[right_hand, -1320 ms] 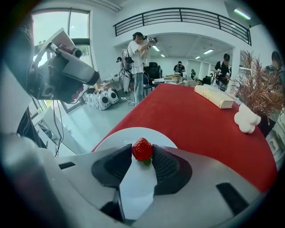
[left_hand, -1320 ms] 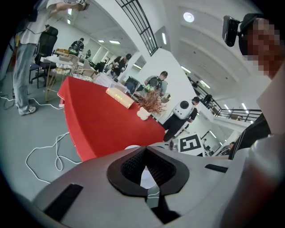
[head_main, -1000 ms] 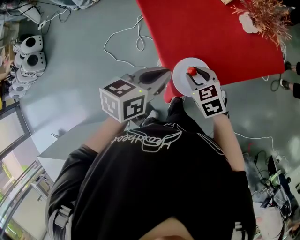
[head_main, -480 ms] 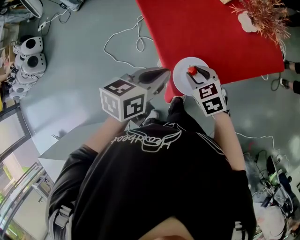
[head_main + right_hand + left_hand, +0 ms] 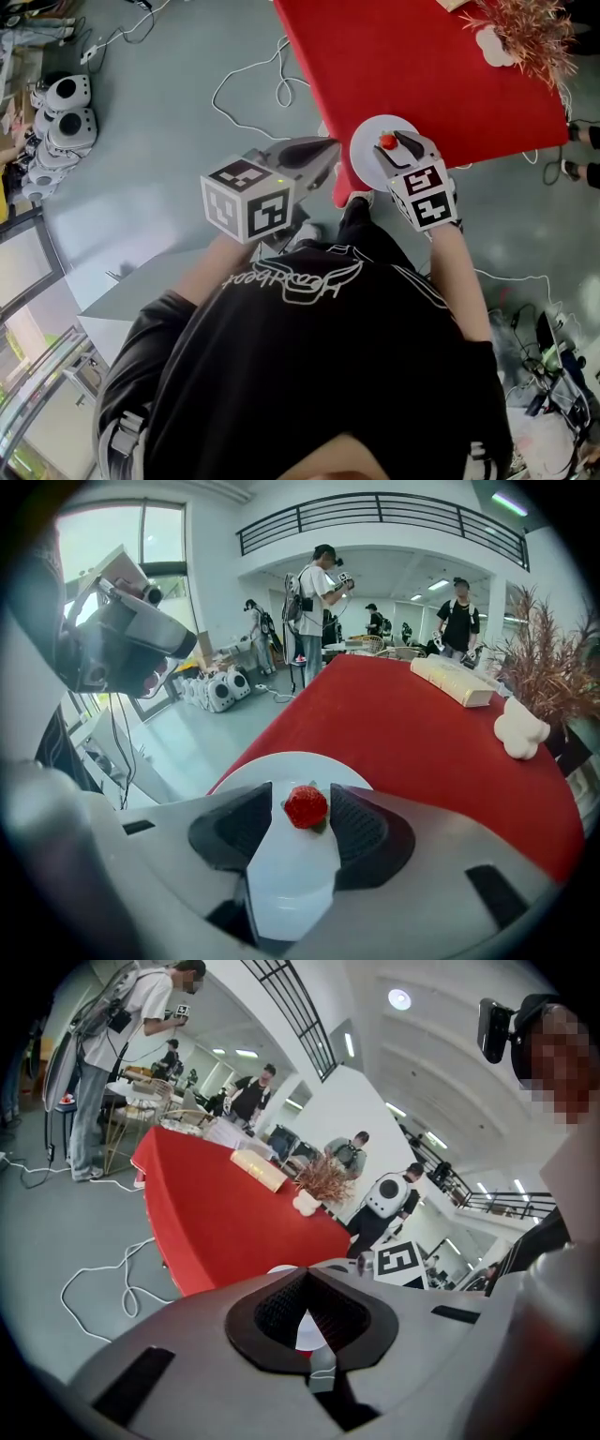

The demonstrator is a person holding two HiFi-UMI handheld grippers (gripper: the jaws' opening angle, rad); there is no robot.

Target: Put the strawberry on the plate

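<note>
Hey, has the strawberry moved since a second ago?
No. The strawberry sits in the same spot on the white plate, between the jaws of the opening right claw.

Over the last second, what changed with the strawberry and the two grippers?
The right gripper is opening its jaws, letting go of the strawberry, which lies free on the plate between them. The left gripper stayed shut and idle; the plate did not move.

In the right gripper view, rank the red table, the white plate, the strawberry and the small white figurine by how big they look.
1. red table
2. white plate
3. white figurine, looking only slightly larger than the strawberry. It stands much farther back, so this last pair is unsure.
</note>
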